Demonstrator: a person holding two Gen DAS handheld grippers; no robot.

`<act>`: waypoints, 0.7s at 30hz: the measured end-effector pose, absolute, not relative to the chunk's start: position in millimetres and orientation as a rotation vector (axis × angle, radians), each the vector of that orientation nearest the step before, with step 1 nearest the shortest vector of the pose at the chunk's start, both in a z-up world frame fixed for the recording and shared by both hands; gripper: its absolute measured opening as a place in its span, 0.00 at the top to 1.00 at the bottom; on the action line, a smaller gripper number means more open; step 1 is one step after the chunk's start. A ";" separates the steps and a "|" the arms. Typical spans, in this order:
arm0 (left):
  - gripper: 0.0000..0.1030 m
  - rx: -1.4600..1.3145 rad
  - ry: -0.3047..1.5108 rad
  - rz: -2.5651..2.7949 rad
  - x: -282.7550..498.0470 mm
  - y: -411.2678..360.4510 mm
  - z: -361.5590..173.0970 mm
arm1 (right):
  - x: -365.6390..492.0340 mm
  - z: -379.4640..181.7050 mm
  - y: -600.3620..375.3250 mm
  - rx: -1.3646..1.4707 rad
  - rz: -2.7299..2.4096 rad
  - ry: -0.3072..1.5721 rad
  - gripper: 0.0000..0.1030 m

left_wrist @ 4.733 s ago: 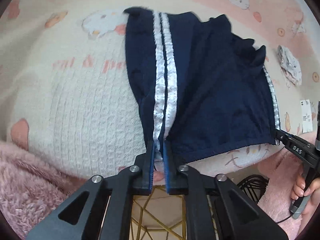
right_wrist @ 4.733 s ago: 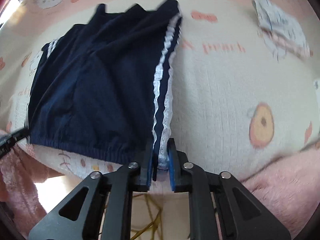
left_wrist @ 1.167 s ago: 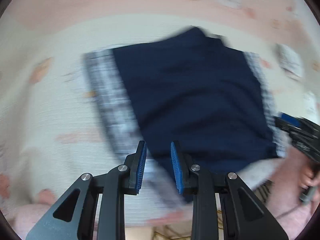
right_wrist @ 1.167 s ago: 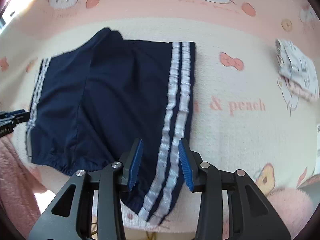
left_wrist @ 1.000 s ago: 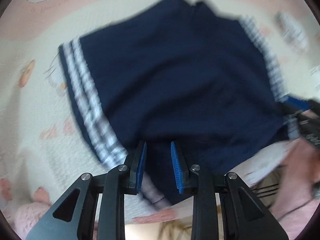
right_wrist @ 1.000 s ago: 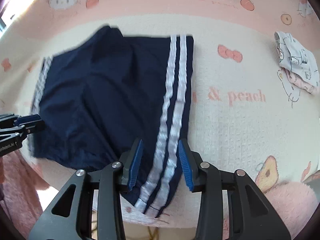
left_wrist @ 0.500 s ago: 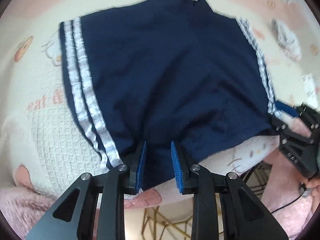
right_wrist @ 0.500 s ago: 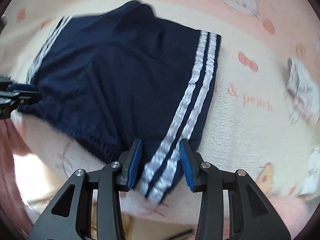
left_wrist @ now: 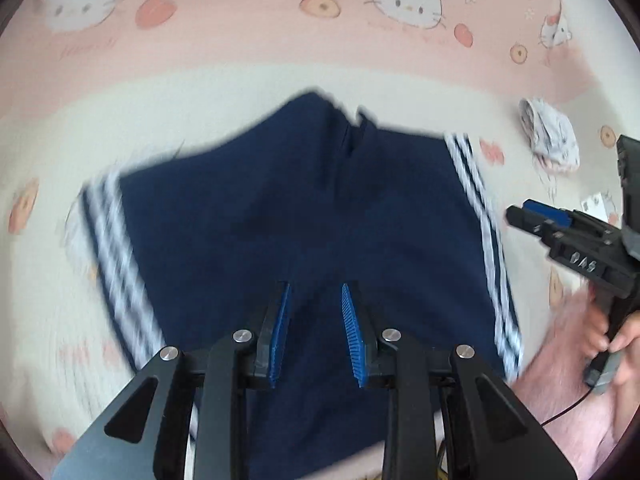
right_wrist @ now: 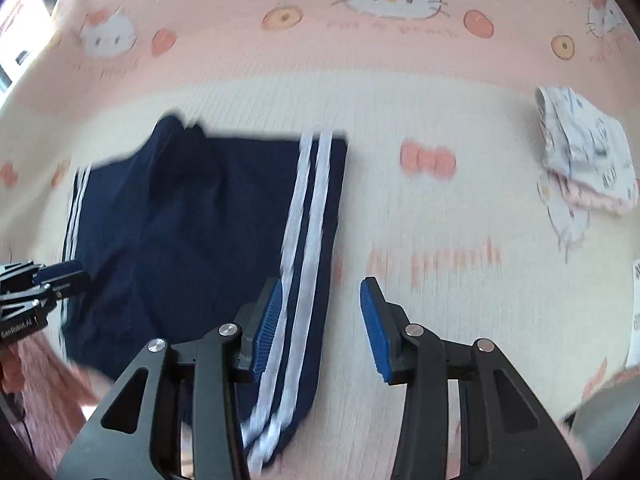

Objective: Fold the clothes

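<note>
Navy shorts (left_wrist: 304,216) with white side stripes lie spread flat on a cream and pink blanket (left_wrist: 240,40), waistband toward the near edge. My left gripper (left_wrist: 314,300) hovers above the middle of the waistband, open, nothing between its blue pads. In the right wrist view the same shorts (right_wrist: 200,232) fill the left half. My right gripper (right_wrist: 320,292) is over their right striped edge; its jaws are opening and hold nothing. Each gripper shows in the other's view: the right gripper (left_wrist: 536,216) at the shorts' right side, the left gripper (right_wrist: 56,272) at the left edge.
A small folded white and pink patterned garment (right_wrist: 584,156) lies at the far right of the blanket (right_wrist: 440,100). A hand (left_wrist: 624,332) holds the right gripper's handle. The blanket's near edge drops off below the waistband.
Both grippers have let go of the shorts' waistband corners and lifted away. The left one has shifted toward the middle of the waistband. The right gripper's jaws stand wider than half a second ago.
</note>
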State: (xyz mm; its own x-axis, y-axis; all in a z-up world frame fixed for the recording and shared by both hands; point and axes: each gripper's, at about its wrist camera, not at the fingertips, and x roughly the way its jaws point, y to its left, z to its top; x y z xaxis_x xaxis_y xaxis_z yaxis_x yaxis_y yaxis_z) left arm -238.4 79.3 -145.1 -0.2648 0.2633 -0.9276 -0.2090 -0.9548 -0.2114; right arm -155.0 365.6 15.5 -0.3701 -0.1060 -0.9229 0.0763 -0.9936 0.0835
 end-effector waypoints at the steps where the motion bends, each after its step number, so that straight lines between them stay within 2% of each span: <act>1: 0.73 -1.675 -0.065 2.291 -250.0 83.6 -144.0 | -169.7 12.6 364.7 1.689 -2.530 -0.035 0.47; 4: 0.73 -1.596 -0.100 2.310 -273.2 76.5 -141.3 | -184.7 4.5 363.2 1.647 -2.692 -0.063 0.47; 8: 0.73 -1.536 -0.125 2.322 -286.8 75.2 -145.3 | -220.8 -18.0 366.8 1.680 -2.593 -0.161 0.47; 10: 0.73 -1.563 -0.117 2.290 -291.8 81.4 -152.8 | -227.2 -22.3 362.8 1.669 -2.570 -0.067 0.44; 11: 0.73 -1.571 -0.106 2.286 -288.7 80.6 -159.7 | -229.8 -23.8 360.6 1.660 -2.561 -0.016 0.46; 12: 0.73 -1.575 -0.094 2.279 -287.5 83.9 -164.0 | -232.4 -25.4 358.5 1.650 -2.550 0.034 0.54; 13: 0.73 -1.579 -0.083 2.273 -286.3 87.1 -168.3 | -232.3 -22.9 355.8 1.630 -2.520 0.061 0.83; 14: 0.73 -1.583 -0.073 2.267 -285.0 89.4 -172.0 | -231.2 -21.8 358.0 1.639 -2.509 0.061 0.93; 21: 0.73 -1.518 -0.037 2.303 -277.2 96.4 -166.2 | -208.7 -14.8 404.6 1.783 -2.543 0.008 0.95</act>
